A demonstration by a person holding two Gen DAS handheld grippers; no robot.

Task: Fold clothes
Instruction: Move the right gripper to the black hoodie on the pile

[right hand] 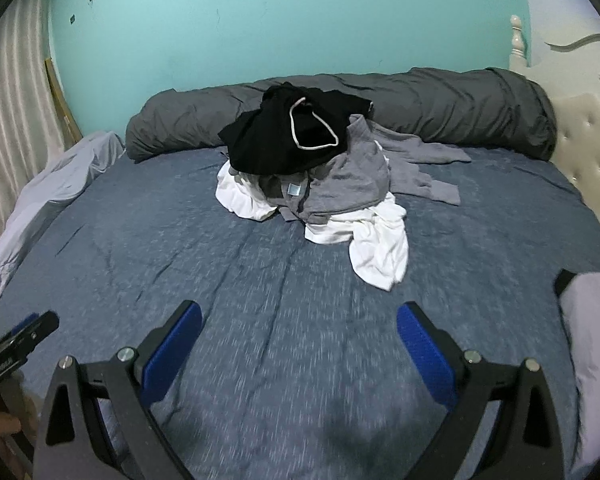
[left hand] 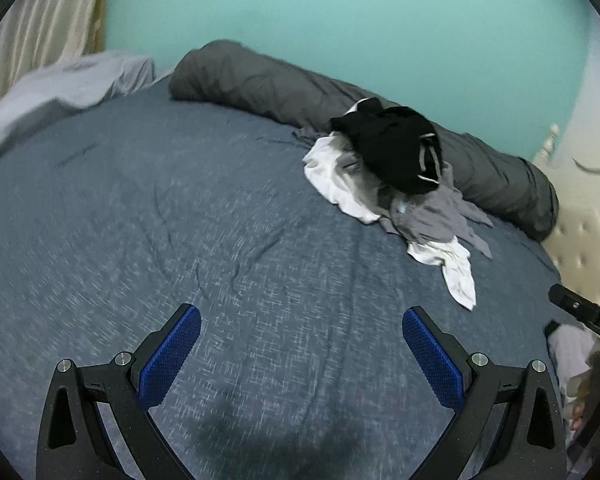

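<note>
clothes pile (right hand: 316, 176) on bed (right hand: 180, 248) | bolster (right hand: 440, 108) behind (touching)

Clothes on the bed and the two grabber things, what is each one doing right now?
Left gripper: open, empty, above the bedsheet.
Right gripper: open, empty, above the bedsheet.
Black garment: crumpled, unfolded, on top of the pile.
Grey garment: crumpled, unfolded, under the black one.
White garment: crumpled, unfolded, at the bottom.
Dark grey duvet: rolled up along the wall.
Blue bedsheet: spread out, slightly wrinkled.

One black garment (right hand: 284, 136), one grey (right hand: 352, 176), one white (right hand: 376, 244), two tools.
</note>
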